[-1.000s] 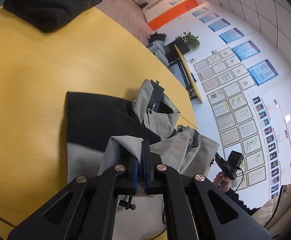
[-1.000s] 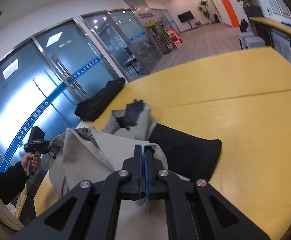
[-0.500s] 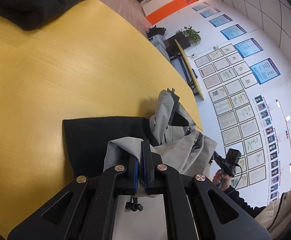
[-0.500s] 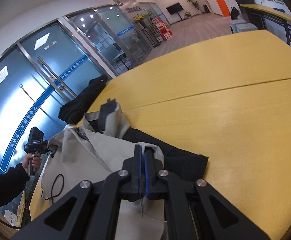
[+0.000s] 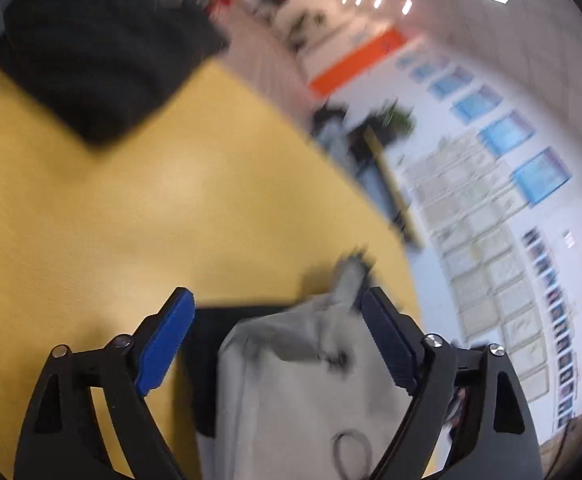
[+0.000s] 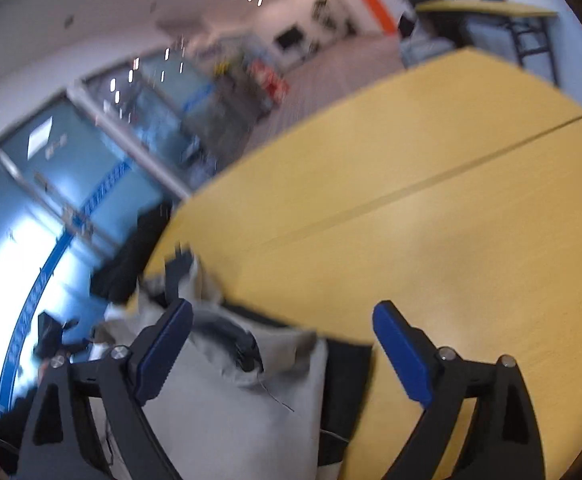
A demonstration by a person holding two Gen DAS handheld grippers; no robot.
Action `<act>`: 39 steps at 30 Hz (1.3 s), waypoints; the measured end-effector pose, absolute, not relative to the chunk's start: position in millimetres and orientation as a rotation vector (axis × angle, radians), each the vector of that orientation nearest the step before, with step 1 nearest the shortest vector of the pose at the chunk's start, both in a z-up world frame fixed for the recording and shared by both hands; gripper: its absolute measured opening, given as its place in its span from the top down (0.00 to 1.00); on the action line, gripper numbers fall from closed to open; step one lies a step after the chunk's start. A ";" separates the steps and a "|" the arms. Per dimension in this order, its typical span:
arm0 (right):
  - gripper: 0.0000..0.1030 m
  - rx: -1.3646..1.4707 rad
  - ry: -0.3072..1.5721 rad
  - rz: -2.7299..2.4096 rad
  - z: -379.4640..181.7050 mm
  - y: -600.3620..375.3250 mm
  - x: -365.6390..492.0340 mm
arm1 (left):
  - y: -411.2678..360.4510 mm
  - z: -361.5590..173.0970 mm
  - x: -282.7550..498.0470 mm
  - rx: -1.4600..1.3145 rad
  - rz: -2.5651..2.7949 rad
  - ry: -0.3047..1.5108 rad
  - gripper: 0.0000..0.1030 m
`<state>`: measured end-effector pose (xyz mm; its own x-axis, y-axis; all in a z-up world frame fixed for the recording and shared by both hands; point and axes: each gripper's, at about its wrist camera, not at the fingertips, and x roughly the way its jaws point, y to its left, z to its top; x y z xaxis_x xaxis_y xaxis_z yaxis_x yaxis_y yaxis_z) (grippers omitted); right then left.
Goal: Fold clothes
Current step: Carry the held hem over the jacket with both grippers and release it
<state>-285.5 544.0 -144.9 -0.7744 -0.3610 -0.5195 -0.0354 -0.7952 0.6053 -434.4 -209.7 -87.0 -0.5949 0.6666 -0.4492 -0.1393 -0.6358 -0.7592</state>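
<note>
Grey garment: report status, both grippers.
Left gripper open, right gripper open, neither gripping. Grey garment on yellow table. Black clothing at far edge, apart.

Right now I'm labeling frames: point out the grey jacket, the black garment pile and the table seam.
grey jacket [image 5: 291, 392]: left wrist view, flat folded panel.
black garment pile [image 5: 91, 52]: left wrist view, its middle.
table seam [image 6: 431, 184]: right wrist view, mid-line.

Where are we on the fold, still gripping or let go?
Done: the grey and black jacket lies doubled over on the yellow wooden table, grey panel atop the black layer. In hand: nothing; the left gripper and right gripper both stand open above the cloth. Left: judging by the rumpled collar end, likely another fold or tidy. The black folded garment sits apart.
</note>
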 end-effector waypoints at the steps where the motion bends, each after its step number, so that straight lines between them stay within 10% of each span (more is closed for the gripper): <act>1: 0.08 0.918 -0.923 -2.676 -136.0 550.3 -279.6 | -211.7 -75.2 -429.2 -0.997 2.271 -0.925 0.11; 11: 0.09 1.128 -0.136 -2.403 -151.3 395.8 -304.1 | -66.6 -131.2 -442.5 -1.220 2.092 -0.291 0.10; 15: 0.26 1.323 -0.208 -2.522 -206.3 421.1 -345.3 | -60.2 -178.0 -467.7 -1.339 2.128 -0.252 0.28; 21: 0.26 1.338 -0.417 -2.852 -201.2 488.0 -352.3 | -78.6 -169.5 -462.0 -1.329 2.195 -0.236 0.28; 28: 0.14 0.995 -0.173 -2.598 -144.6 372.1 -295.1 | -52.3 -161.0 -425.3 -1.193 2.093 0.130 0.15; 39: 0.20 1.500 0.271 -2.869 -181.2 388.3 -245.9 | -94.2 -140.9 -404.7 -1.199 2.208 0.096 0.23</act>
